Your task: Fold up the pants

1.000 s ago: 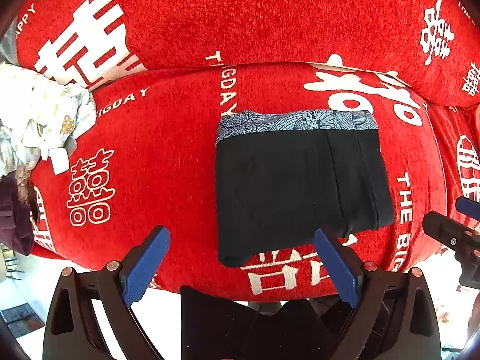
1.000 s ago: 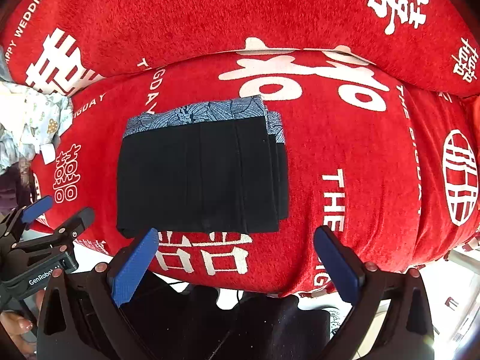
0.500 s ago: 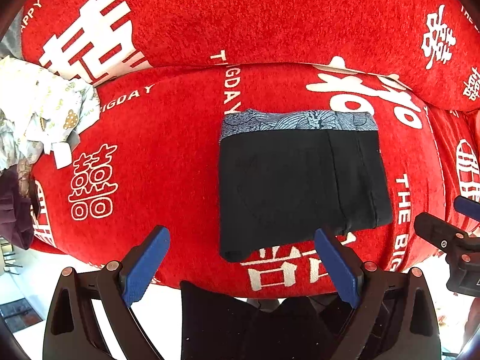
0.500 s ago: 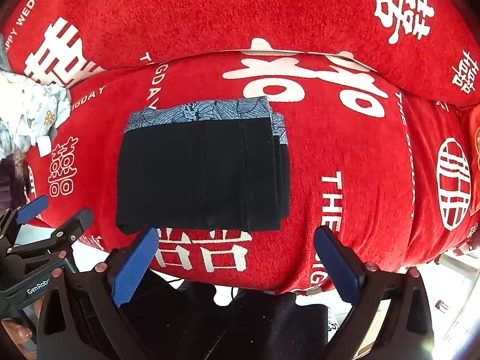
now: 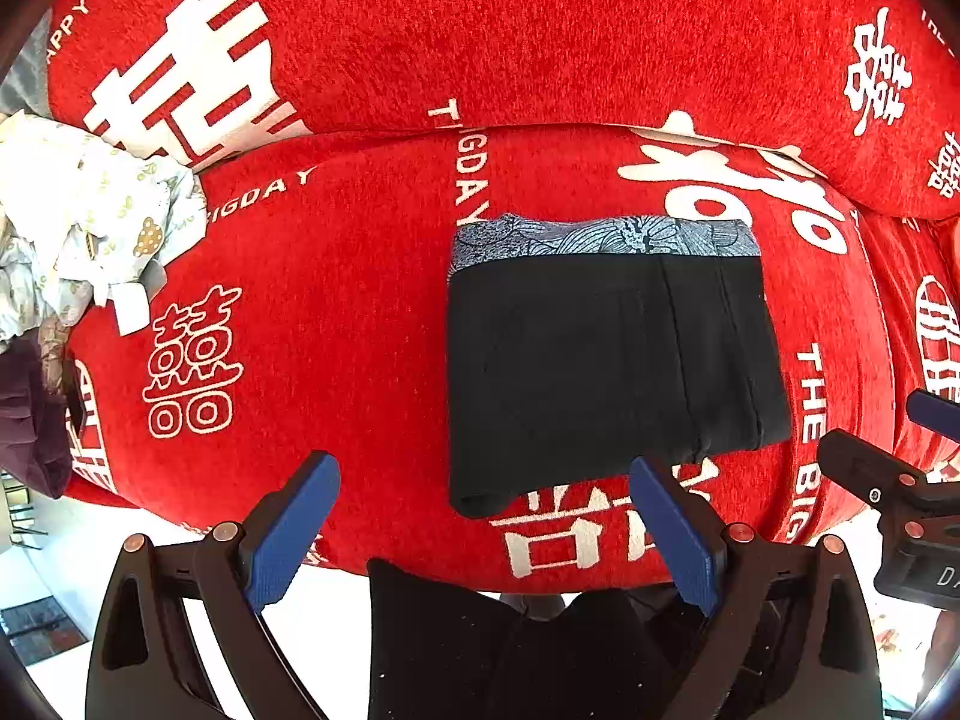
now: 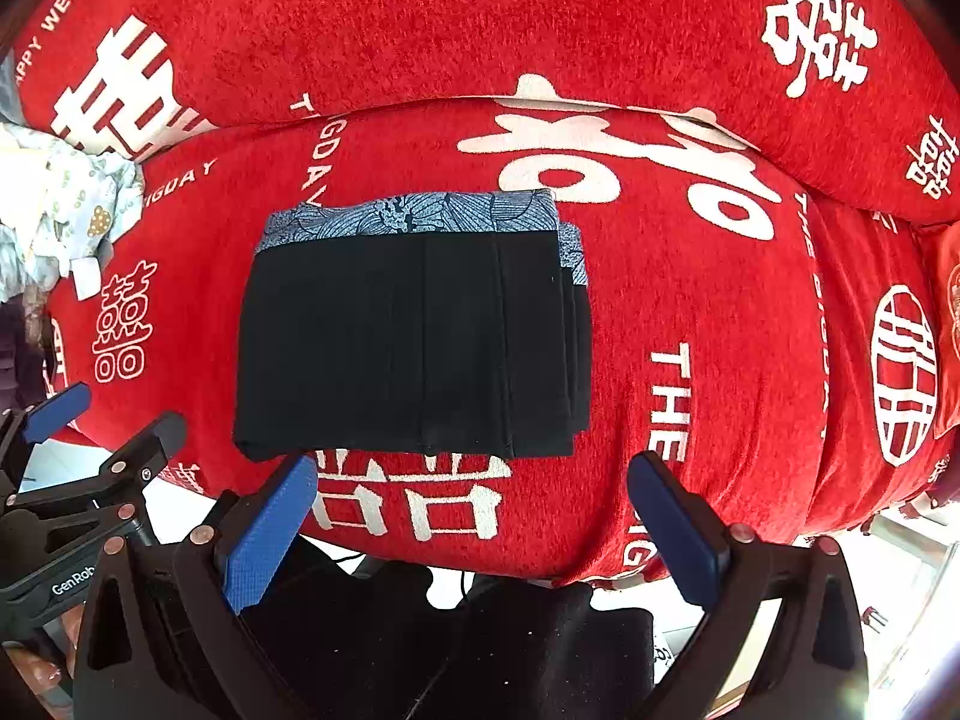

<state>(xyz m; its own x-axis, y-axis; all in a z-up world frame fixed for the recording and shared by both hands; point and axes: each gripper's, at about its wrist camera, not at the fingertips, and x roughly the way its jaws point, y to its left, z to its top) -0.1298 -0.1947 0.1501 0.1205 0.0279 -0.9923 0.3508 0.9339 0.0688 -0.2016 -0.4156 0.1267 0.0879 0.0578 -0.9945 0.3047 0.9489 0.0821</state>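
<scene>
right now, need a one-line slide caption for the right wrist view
Folded black pants with a blue patterned waistband lie on a red sofa cover; the open right gripper holds nothing.

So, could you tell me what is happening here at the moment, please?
A person holding a gripper in each hand is folding pants. The black pants lie as a compact folded rectangle on the red sofa cover, patterned blue-grey waistband at the far edge. The left gripper and right gripper both hover open just short of the near edge, holding nothing. A heap of light clothes sits off to the left.
</scene>
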